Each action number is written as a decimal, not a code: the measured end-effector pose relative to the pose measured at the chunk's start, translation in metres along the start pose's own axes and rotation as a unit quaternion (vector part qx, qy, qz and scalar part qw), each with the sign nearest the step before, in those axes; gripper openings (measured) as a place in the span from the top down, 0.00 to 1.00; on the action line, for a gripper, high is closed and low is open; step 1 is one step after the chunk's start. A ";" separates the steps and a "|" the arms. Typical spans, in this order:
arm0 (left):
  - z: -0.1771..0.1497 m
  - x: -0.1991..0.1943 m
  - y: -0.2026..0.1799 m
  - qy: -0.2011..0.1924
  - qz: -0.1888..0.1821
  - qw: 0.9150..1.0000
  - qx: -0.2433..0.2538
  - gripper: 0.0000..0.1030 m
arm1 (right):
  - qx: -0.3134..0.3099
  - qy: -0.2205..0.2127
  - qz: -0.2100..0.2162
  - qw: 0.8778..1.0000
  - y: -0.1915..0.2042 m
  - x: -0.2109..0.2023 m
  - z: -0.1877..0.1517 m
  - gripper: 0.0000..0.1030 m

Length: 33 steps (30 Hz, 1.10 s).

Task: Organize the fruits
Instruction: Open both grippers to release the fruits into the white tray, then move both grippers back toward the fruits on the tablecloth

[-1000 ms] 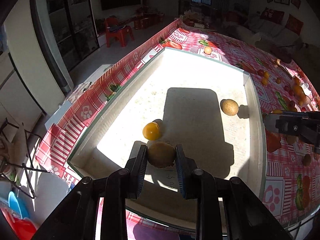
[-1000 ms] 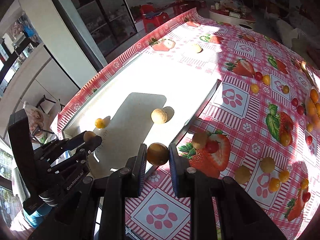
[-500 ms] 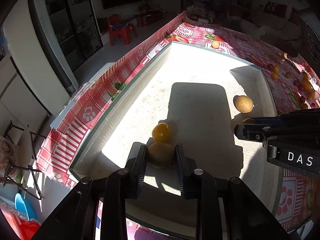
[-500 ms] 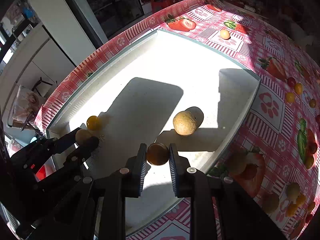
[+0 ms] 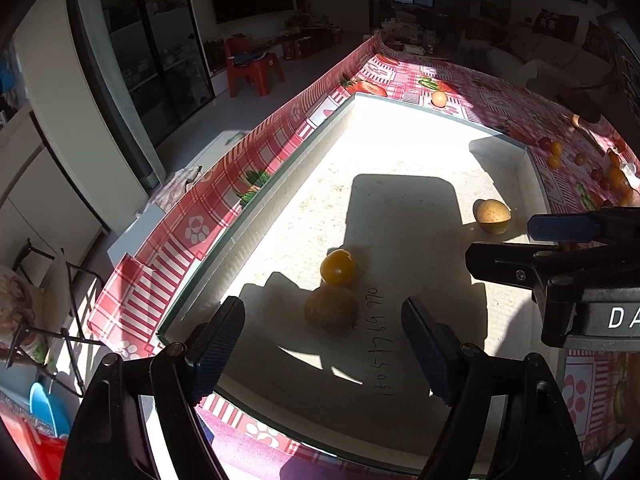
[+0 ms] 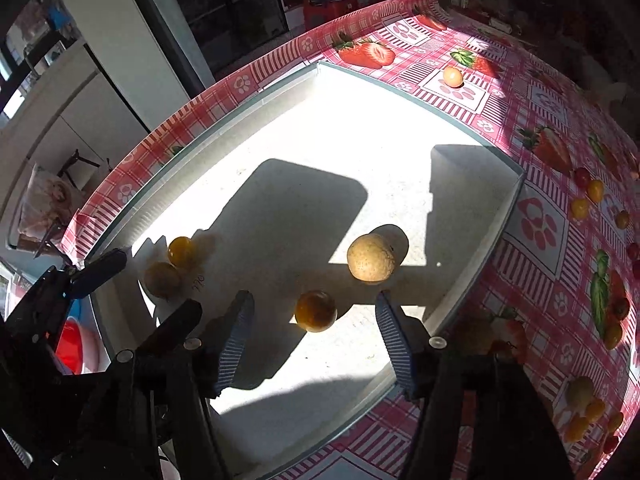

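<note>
A white tray [image 5: 532, 168] lies on the strawberry tablecloth. My left gripper [image 5: 324, 344] is open over its near end; a brown fruit [image 5: 331, 309] lies on the tray floor between the fingers, touching a small yellow fruit [image 5: 338, 267]. My right gripper [image 6: 314, 334] is open, with an orange-brown fruit [image 6: 316, 310] resting on the tray between its fingers. A tan round fruit [image 6: 371, 257] lies just beyond it. The right gripper shows at the right of the left wrist view [image 5: 560, 240]; the left gripper shows at the left of the right wrist view [image 6: 120, 276].
Several small red, yellow and orange fruits [image 6: 588, 196] lie scattered on the tablecloth right of the tray. One orange fruit [image 6: 452, 77] sits beyond the tray's far edge. The table edge drops off to the left toward the floor and a red chair [image 5: 256, 68].
Both grippers opened and let go of their fruits, which now rest on the tray floor. The right gripper came further over the tray.
</note>
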<state>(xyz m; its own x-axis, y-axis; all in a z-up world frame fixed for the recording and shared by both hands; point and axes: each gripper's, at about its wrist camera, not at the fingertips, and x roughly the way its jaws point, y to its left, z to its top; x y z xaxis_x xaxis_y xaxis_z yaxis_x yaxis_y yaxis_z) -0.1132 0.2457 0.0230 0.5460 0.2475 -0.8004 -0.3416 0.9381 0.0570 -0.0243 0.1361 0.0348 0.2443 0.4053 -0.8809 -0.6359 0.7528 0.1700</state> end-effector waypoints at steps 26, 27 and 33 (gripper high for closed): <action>0.001 -0.043 -0.058 -0.016 -0.024 0.998 0.052 0.21 | 0.065 -0.032 -0.024 0.997 -0.059 -0.061 -0.055 0.17; 0.000 -0.046 -0.062 -0.017 -0.028 0.998 0.055 0.21 | 0.074 -0.032 -0.026 0.996 -0.066 -0.064 -0.061 0.17; -0.004 -0.053 -0.090 -0.017 -0.047 0.995 0.081 0.21 | 0.123 -0.039 -0.040 0.991 -0.106 -0.082 -0.096 0.17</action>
<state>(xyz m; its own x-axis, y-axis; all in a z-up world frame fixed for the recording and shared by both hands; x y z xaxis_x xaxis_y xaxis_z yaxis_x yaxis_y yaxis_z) -0.1141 0.1470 0.0577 0.5961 0.1613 -0.7865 -0.1614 0.9837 0.0794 -0.0470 -0.0270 0.0465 0.3477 0.3712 -0.8610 -0.4170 0.8837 0.2126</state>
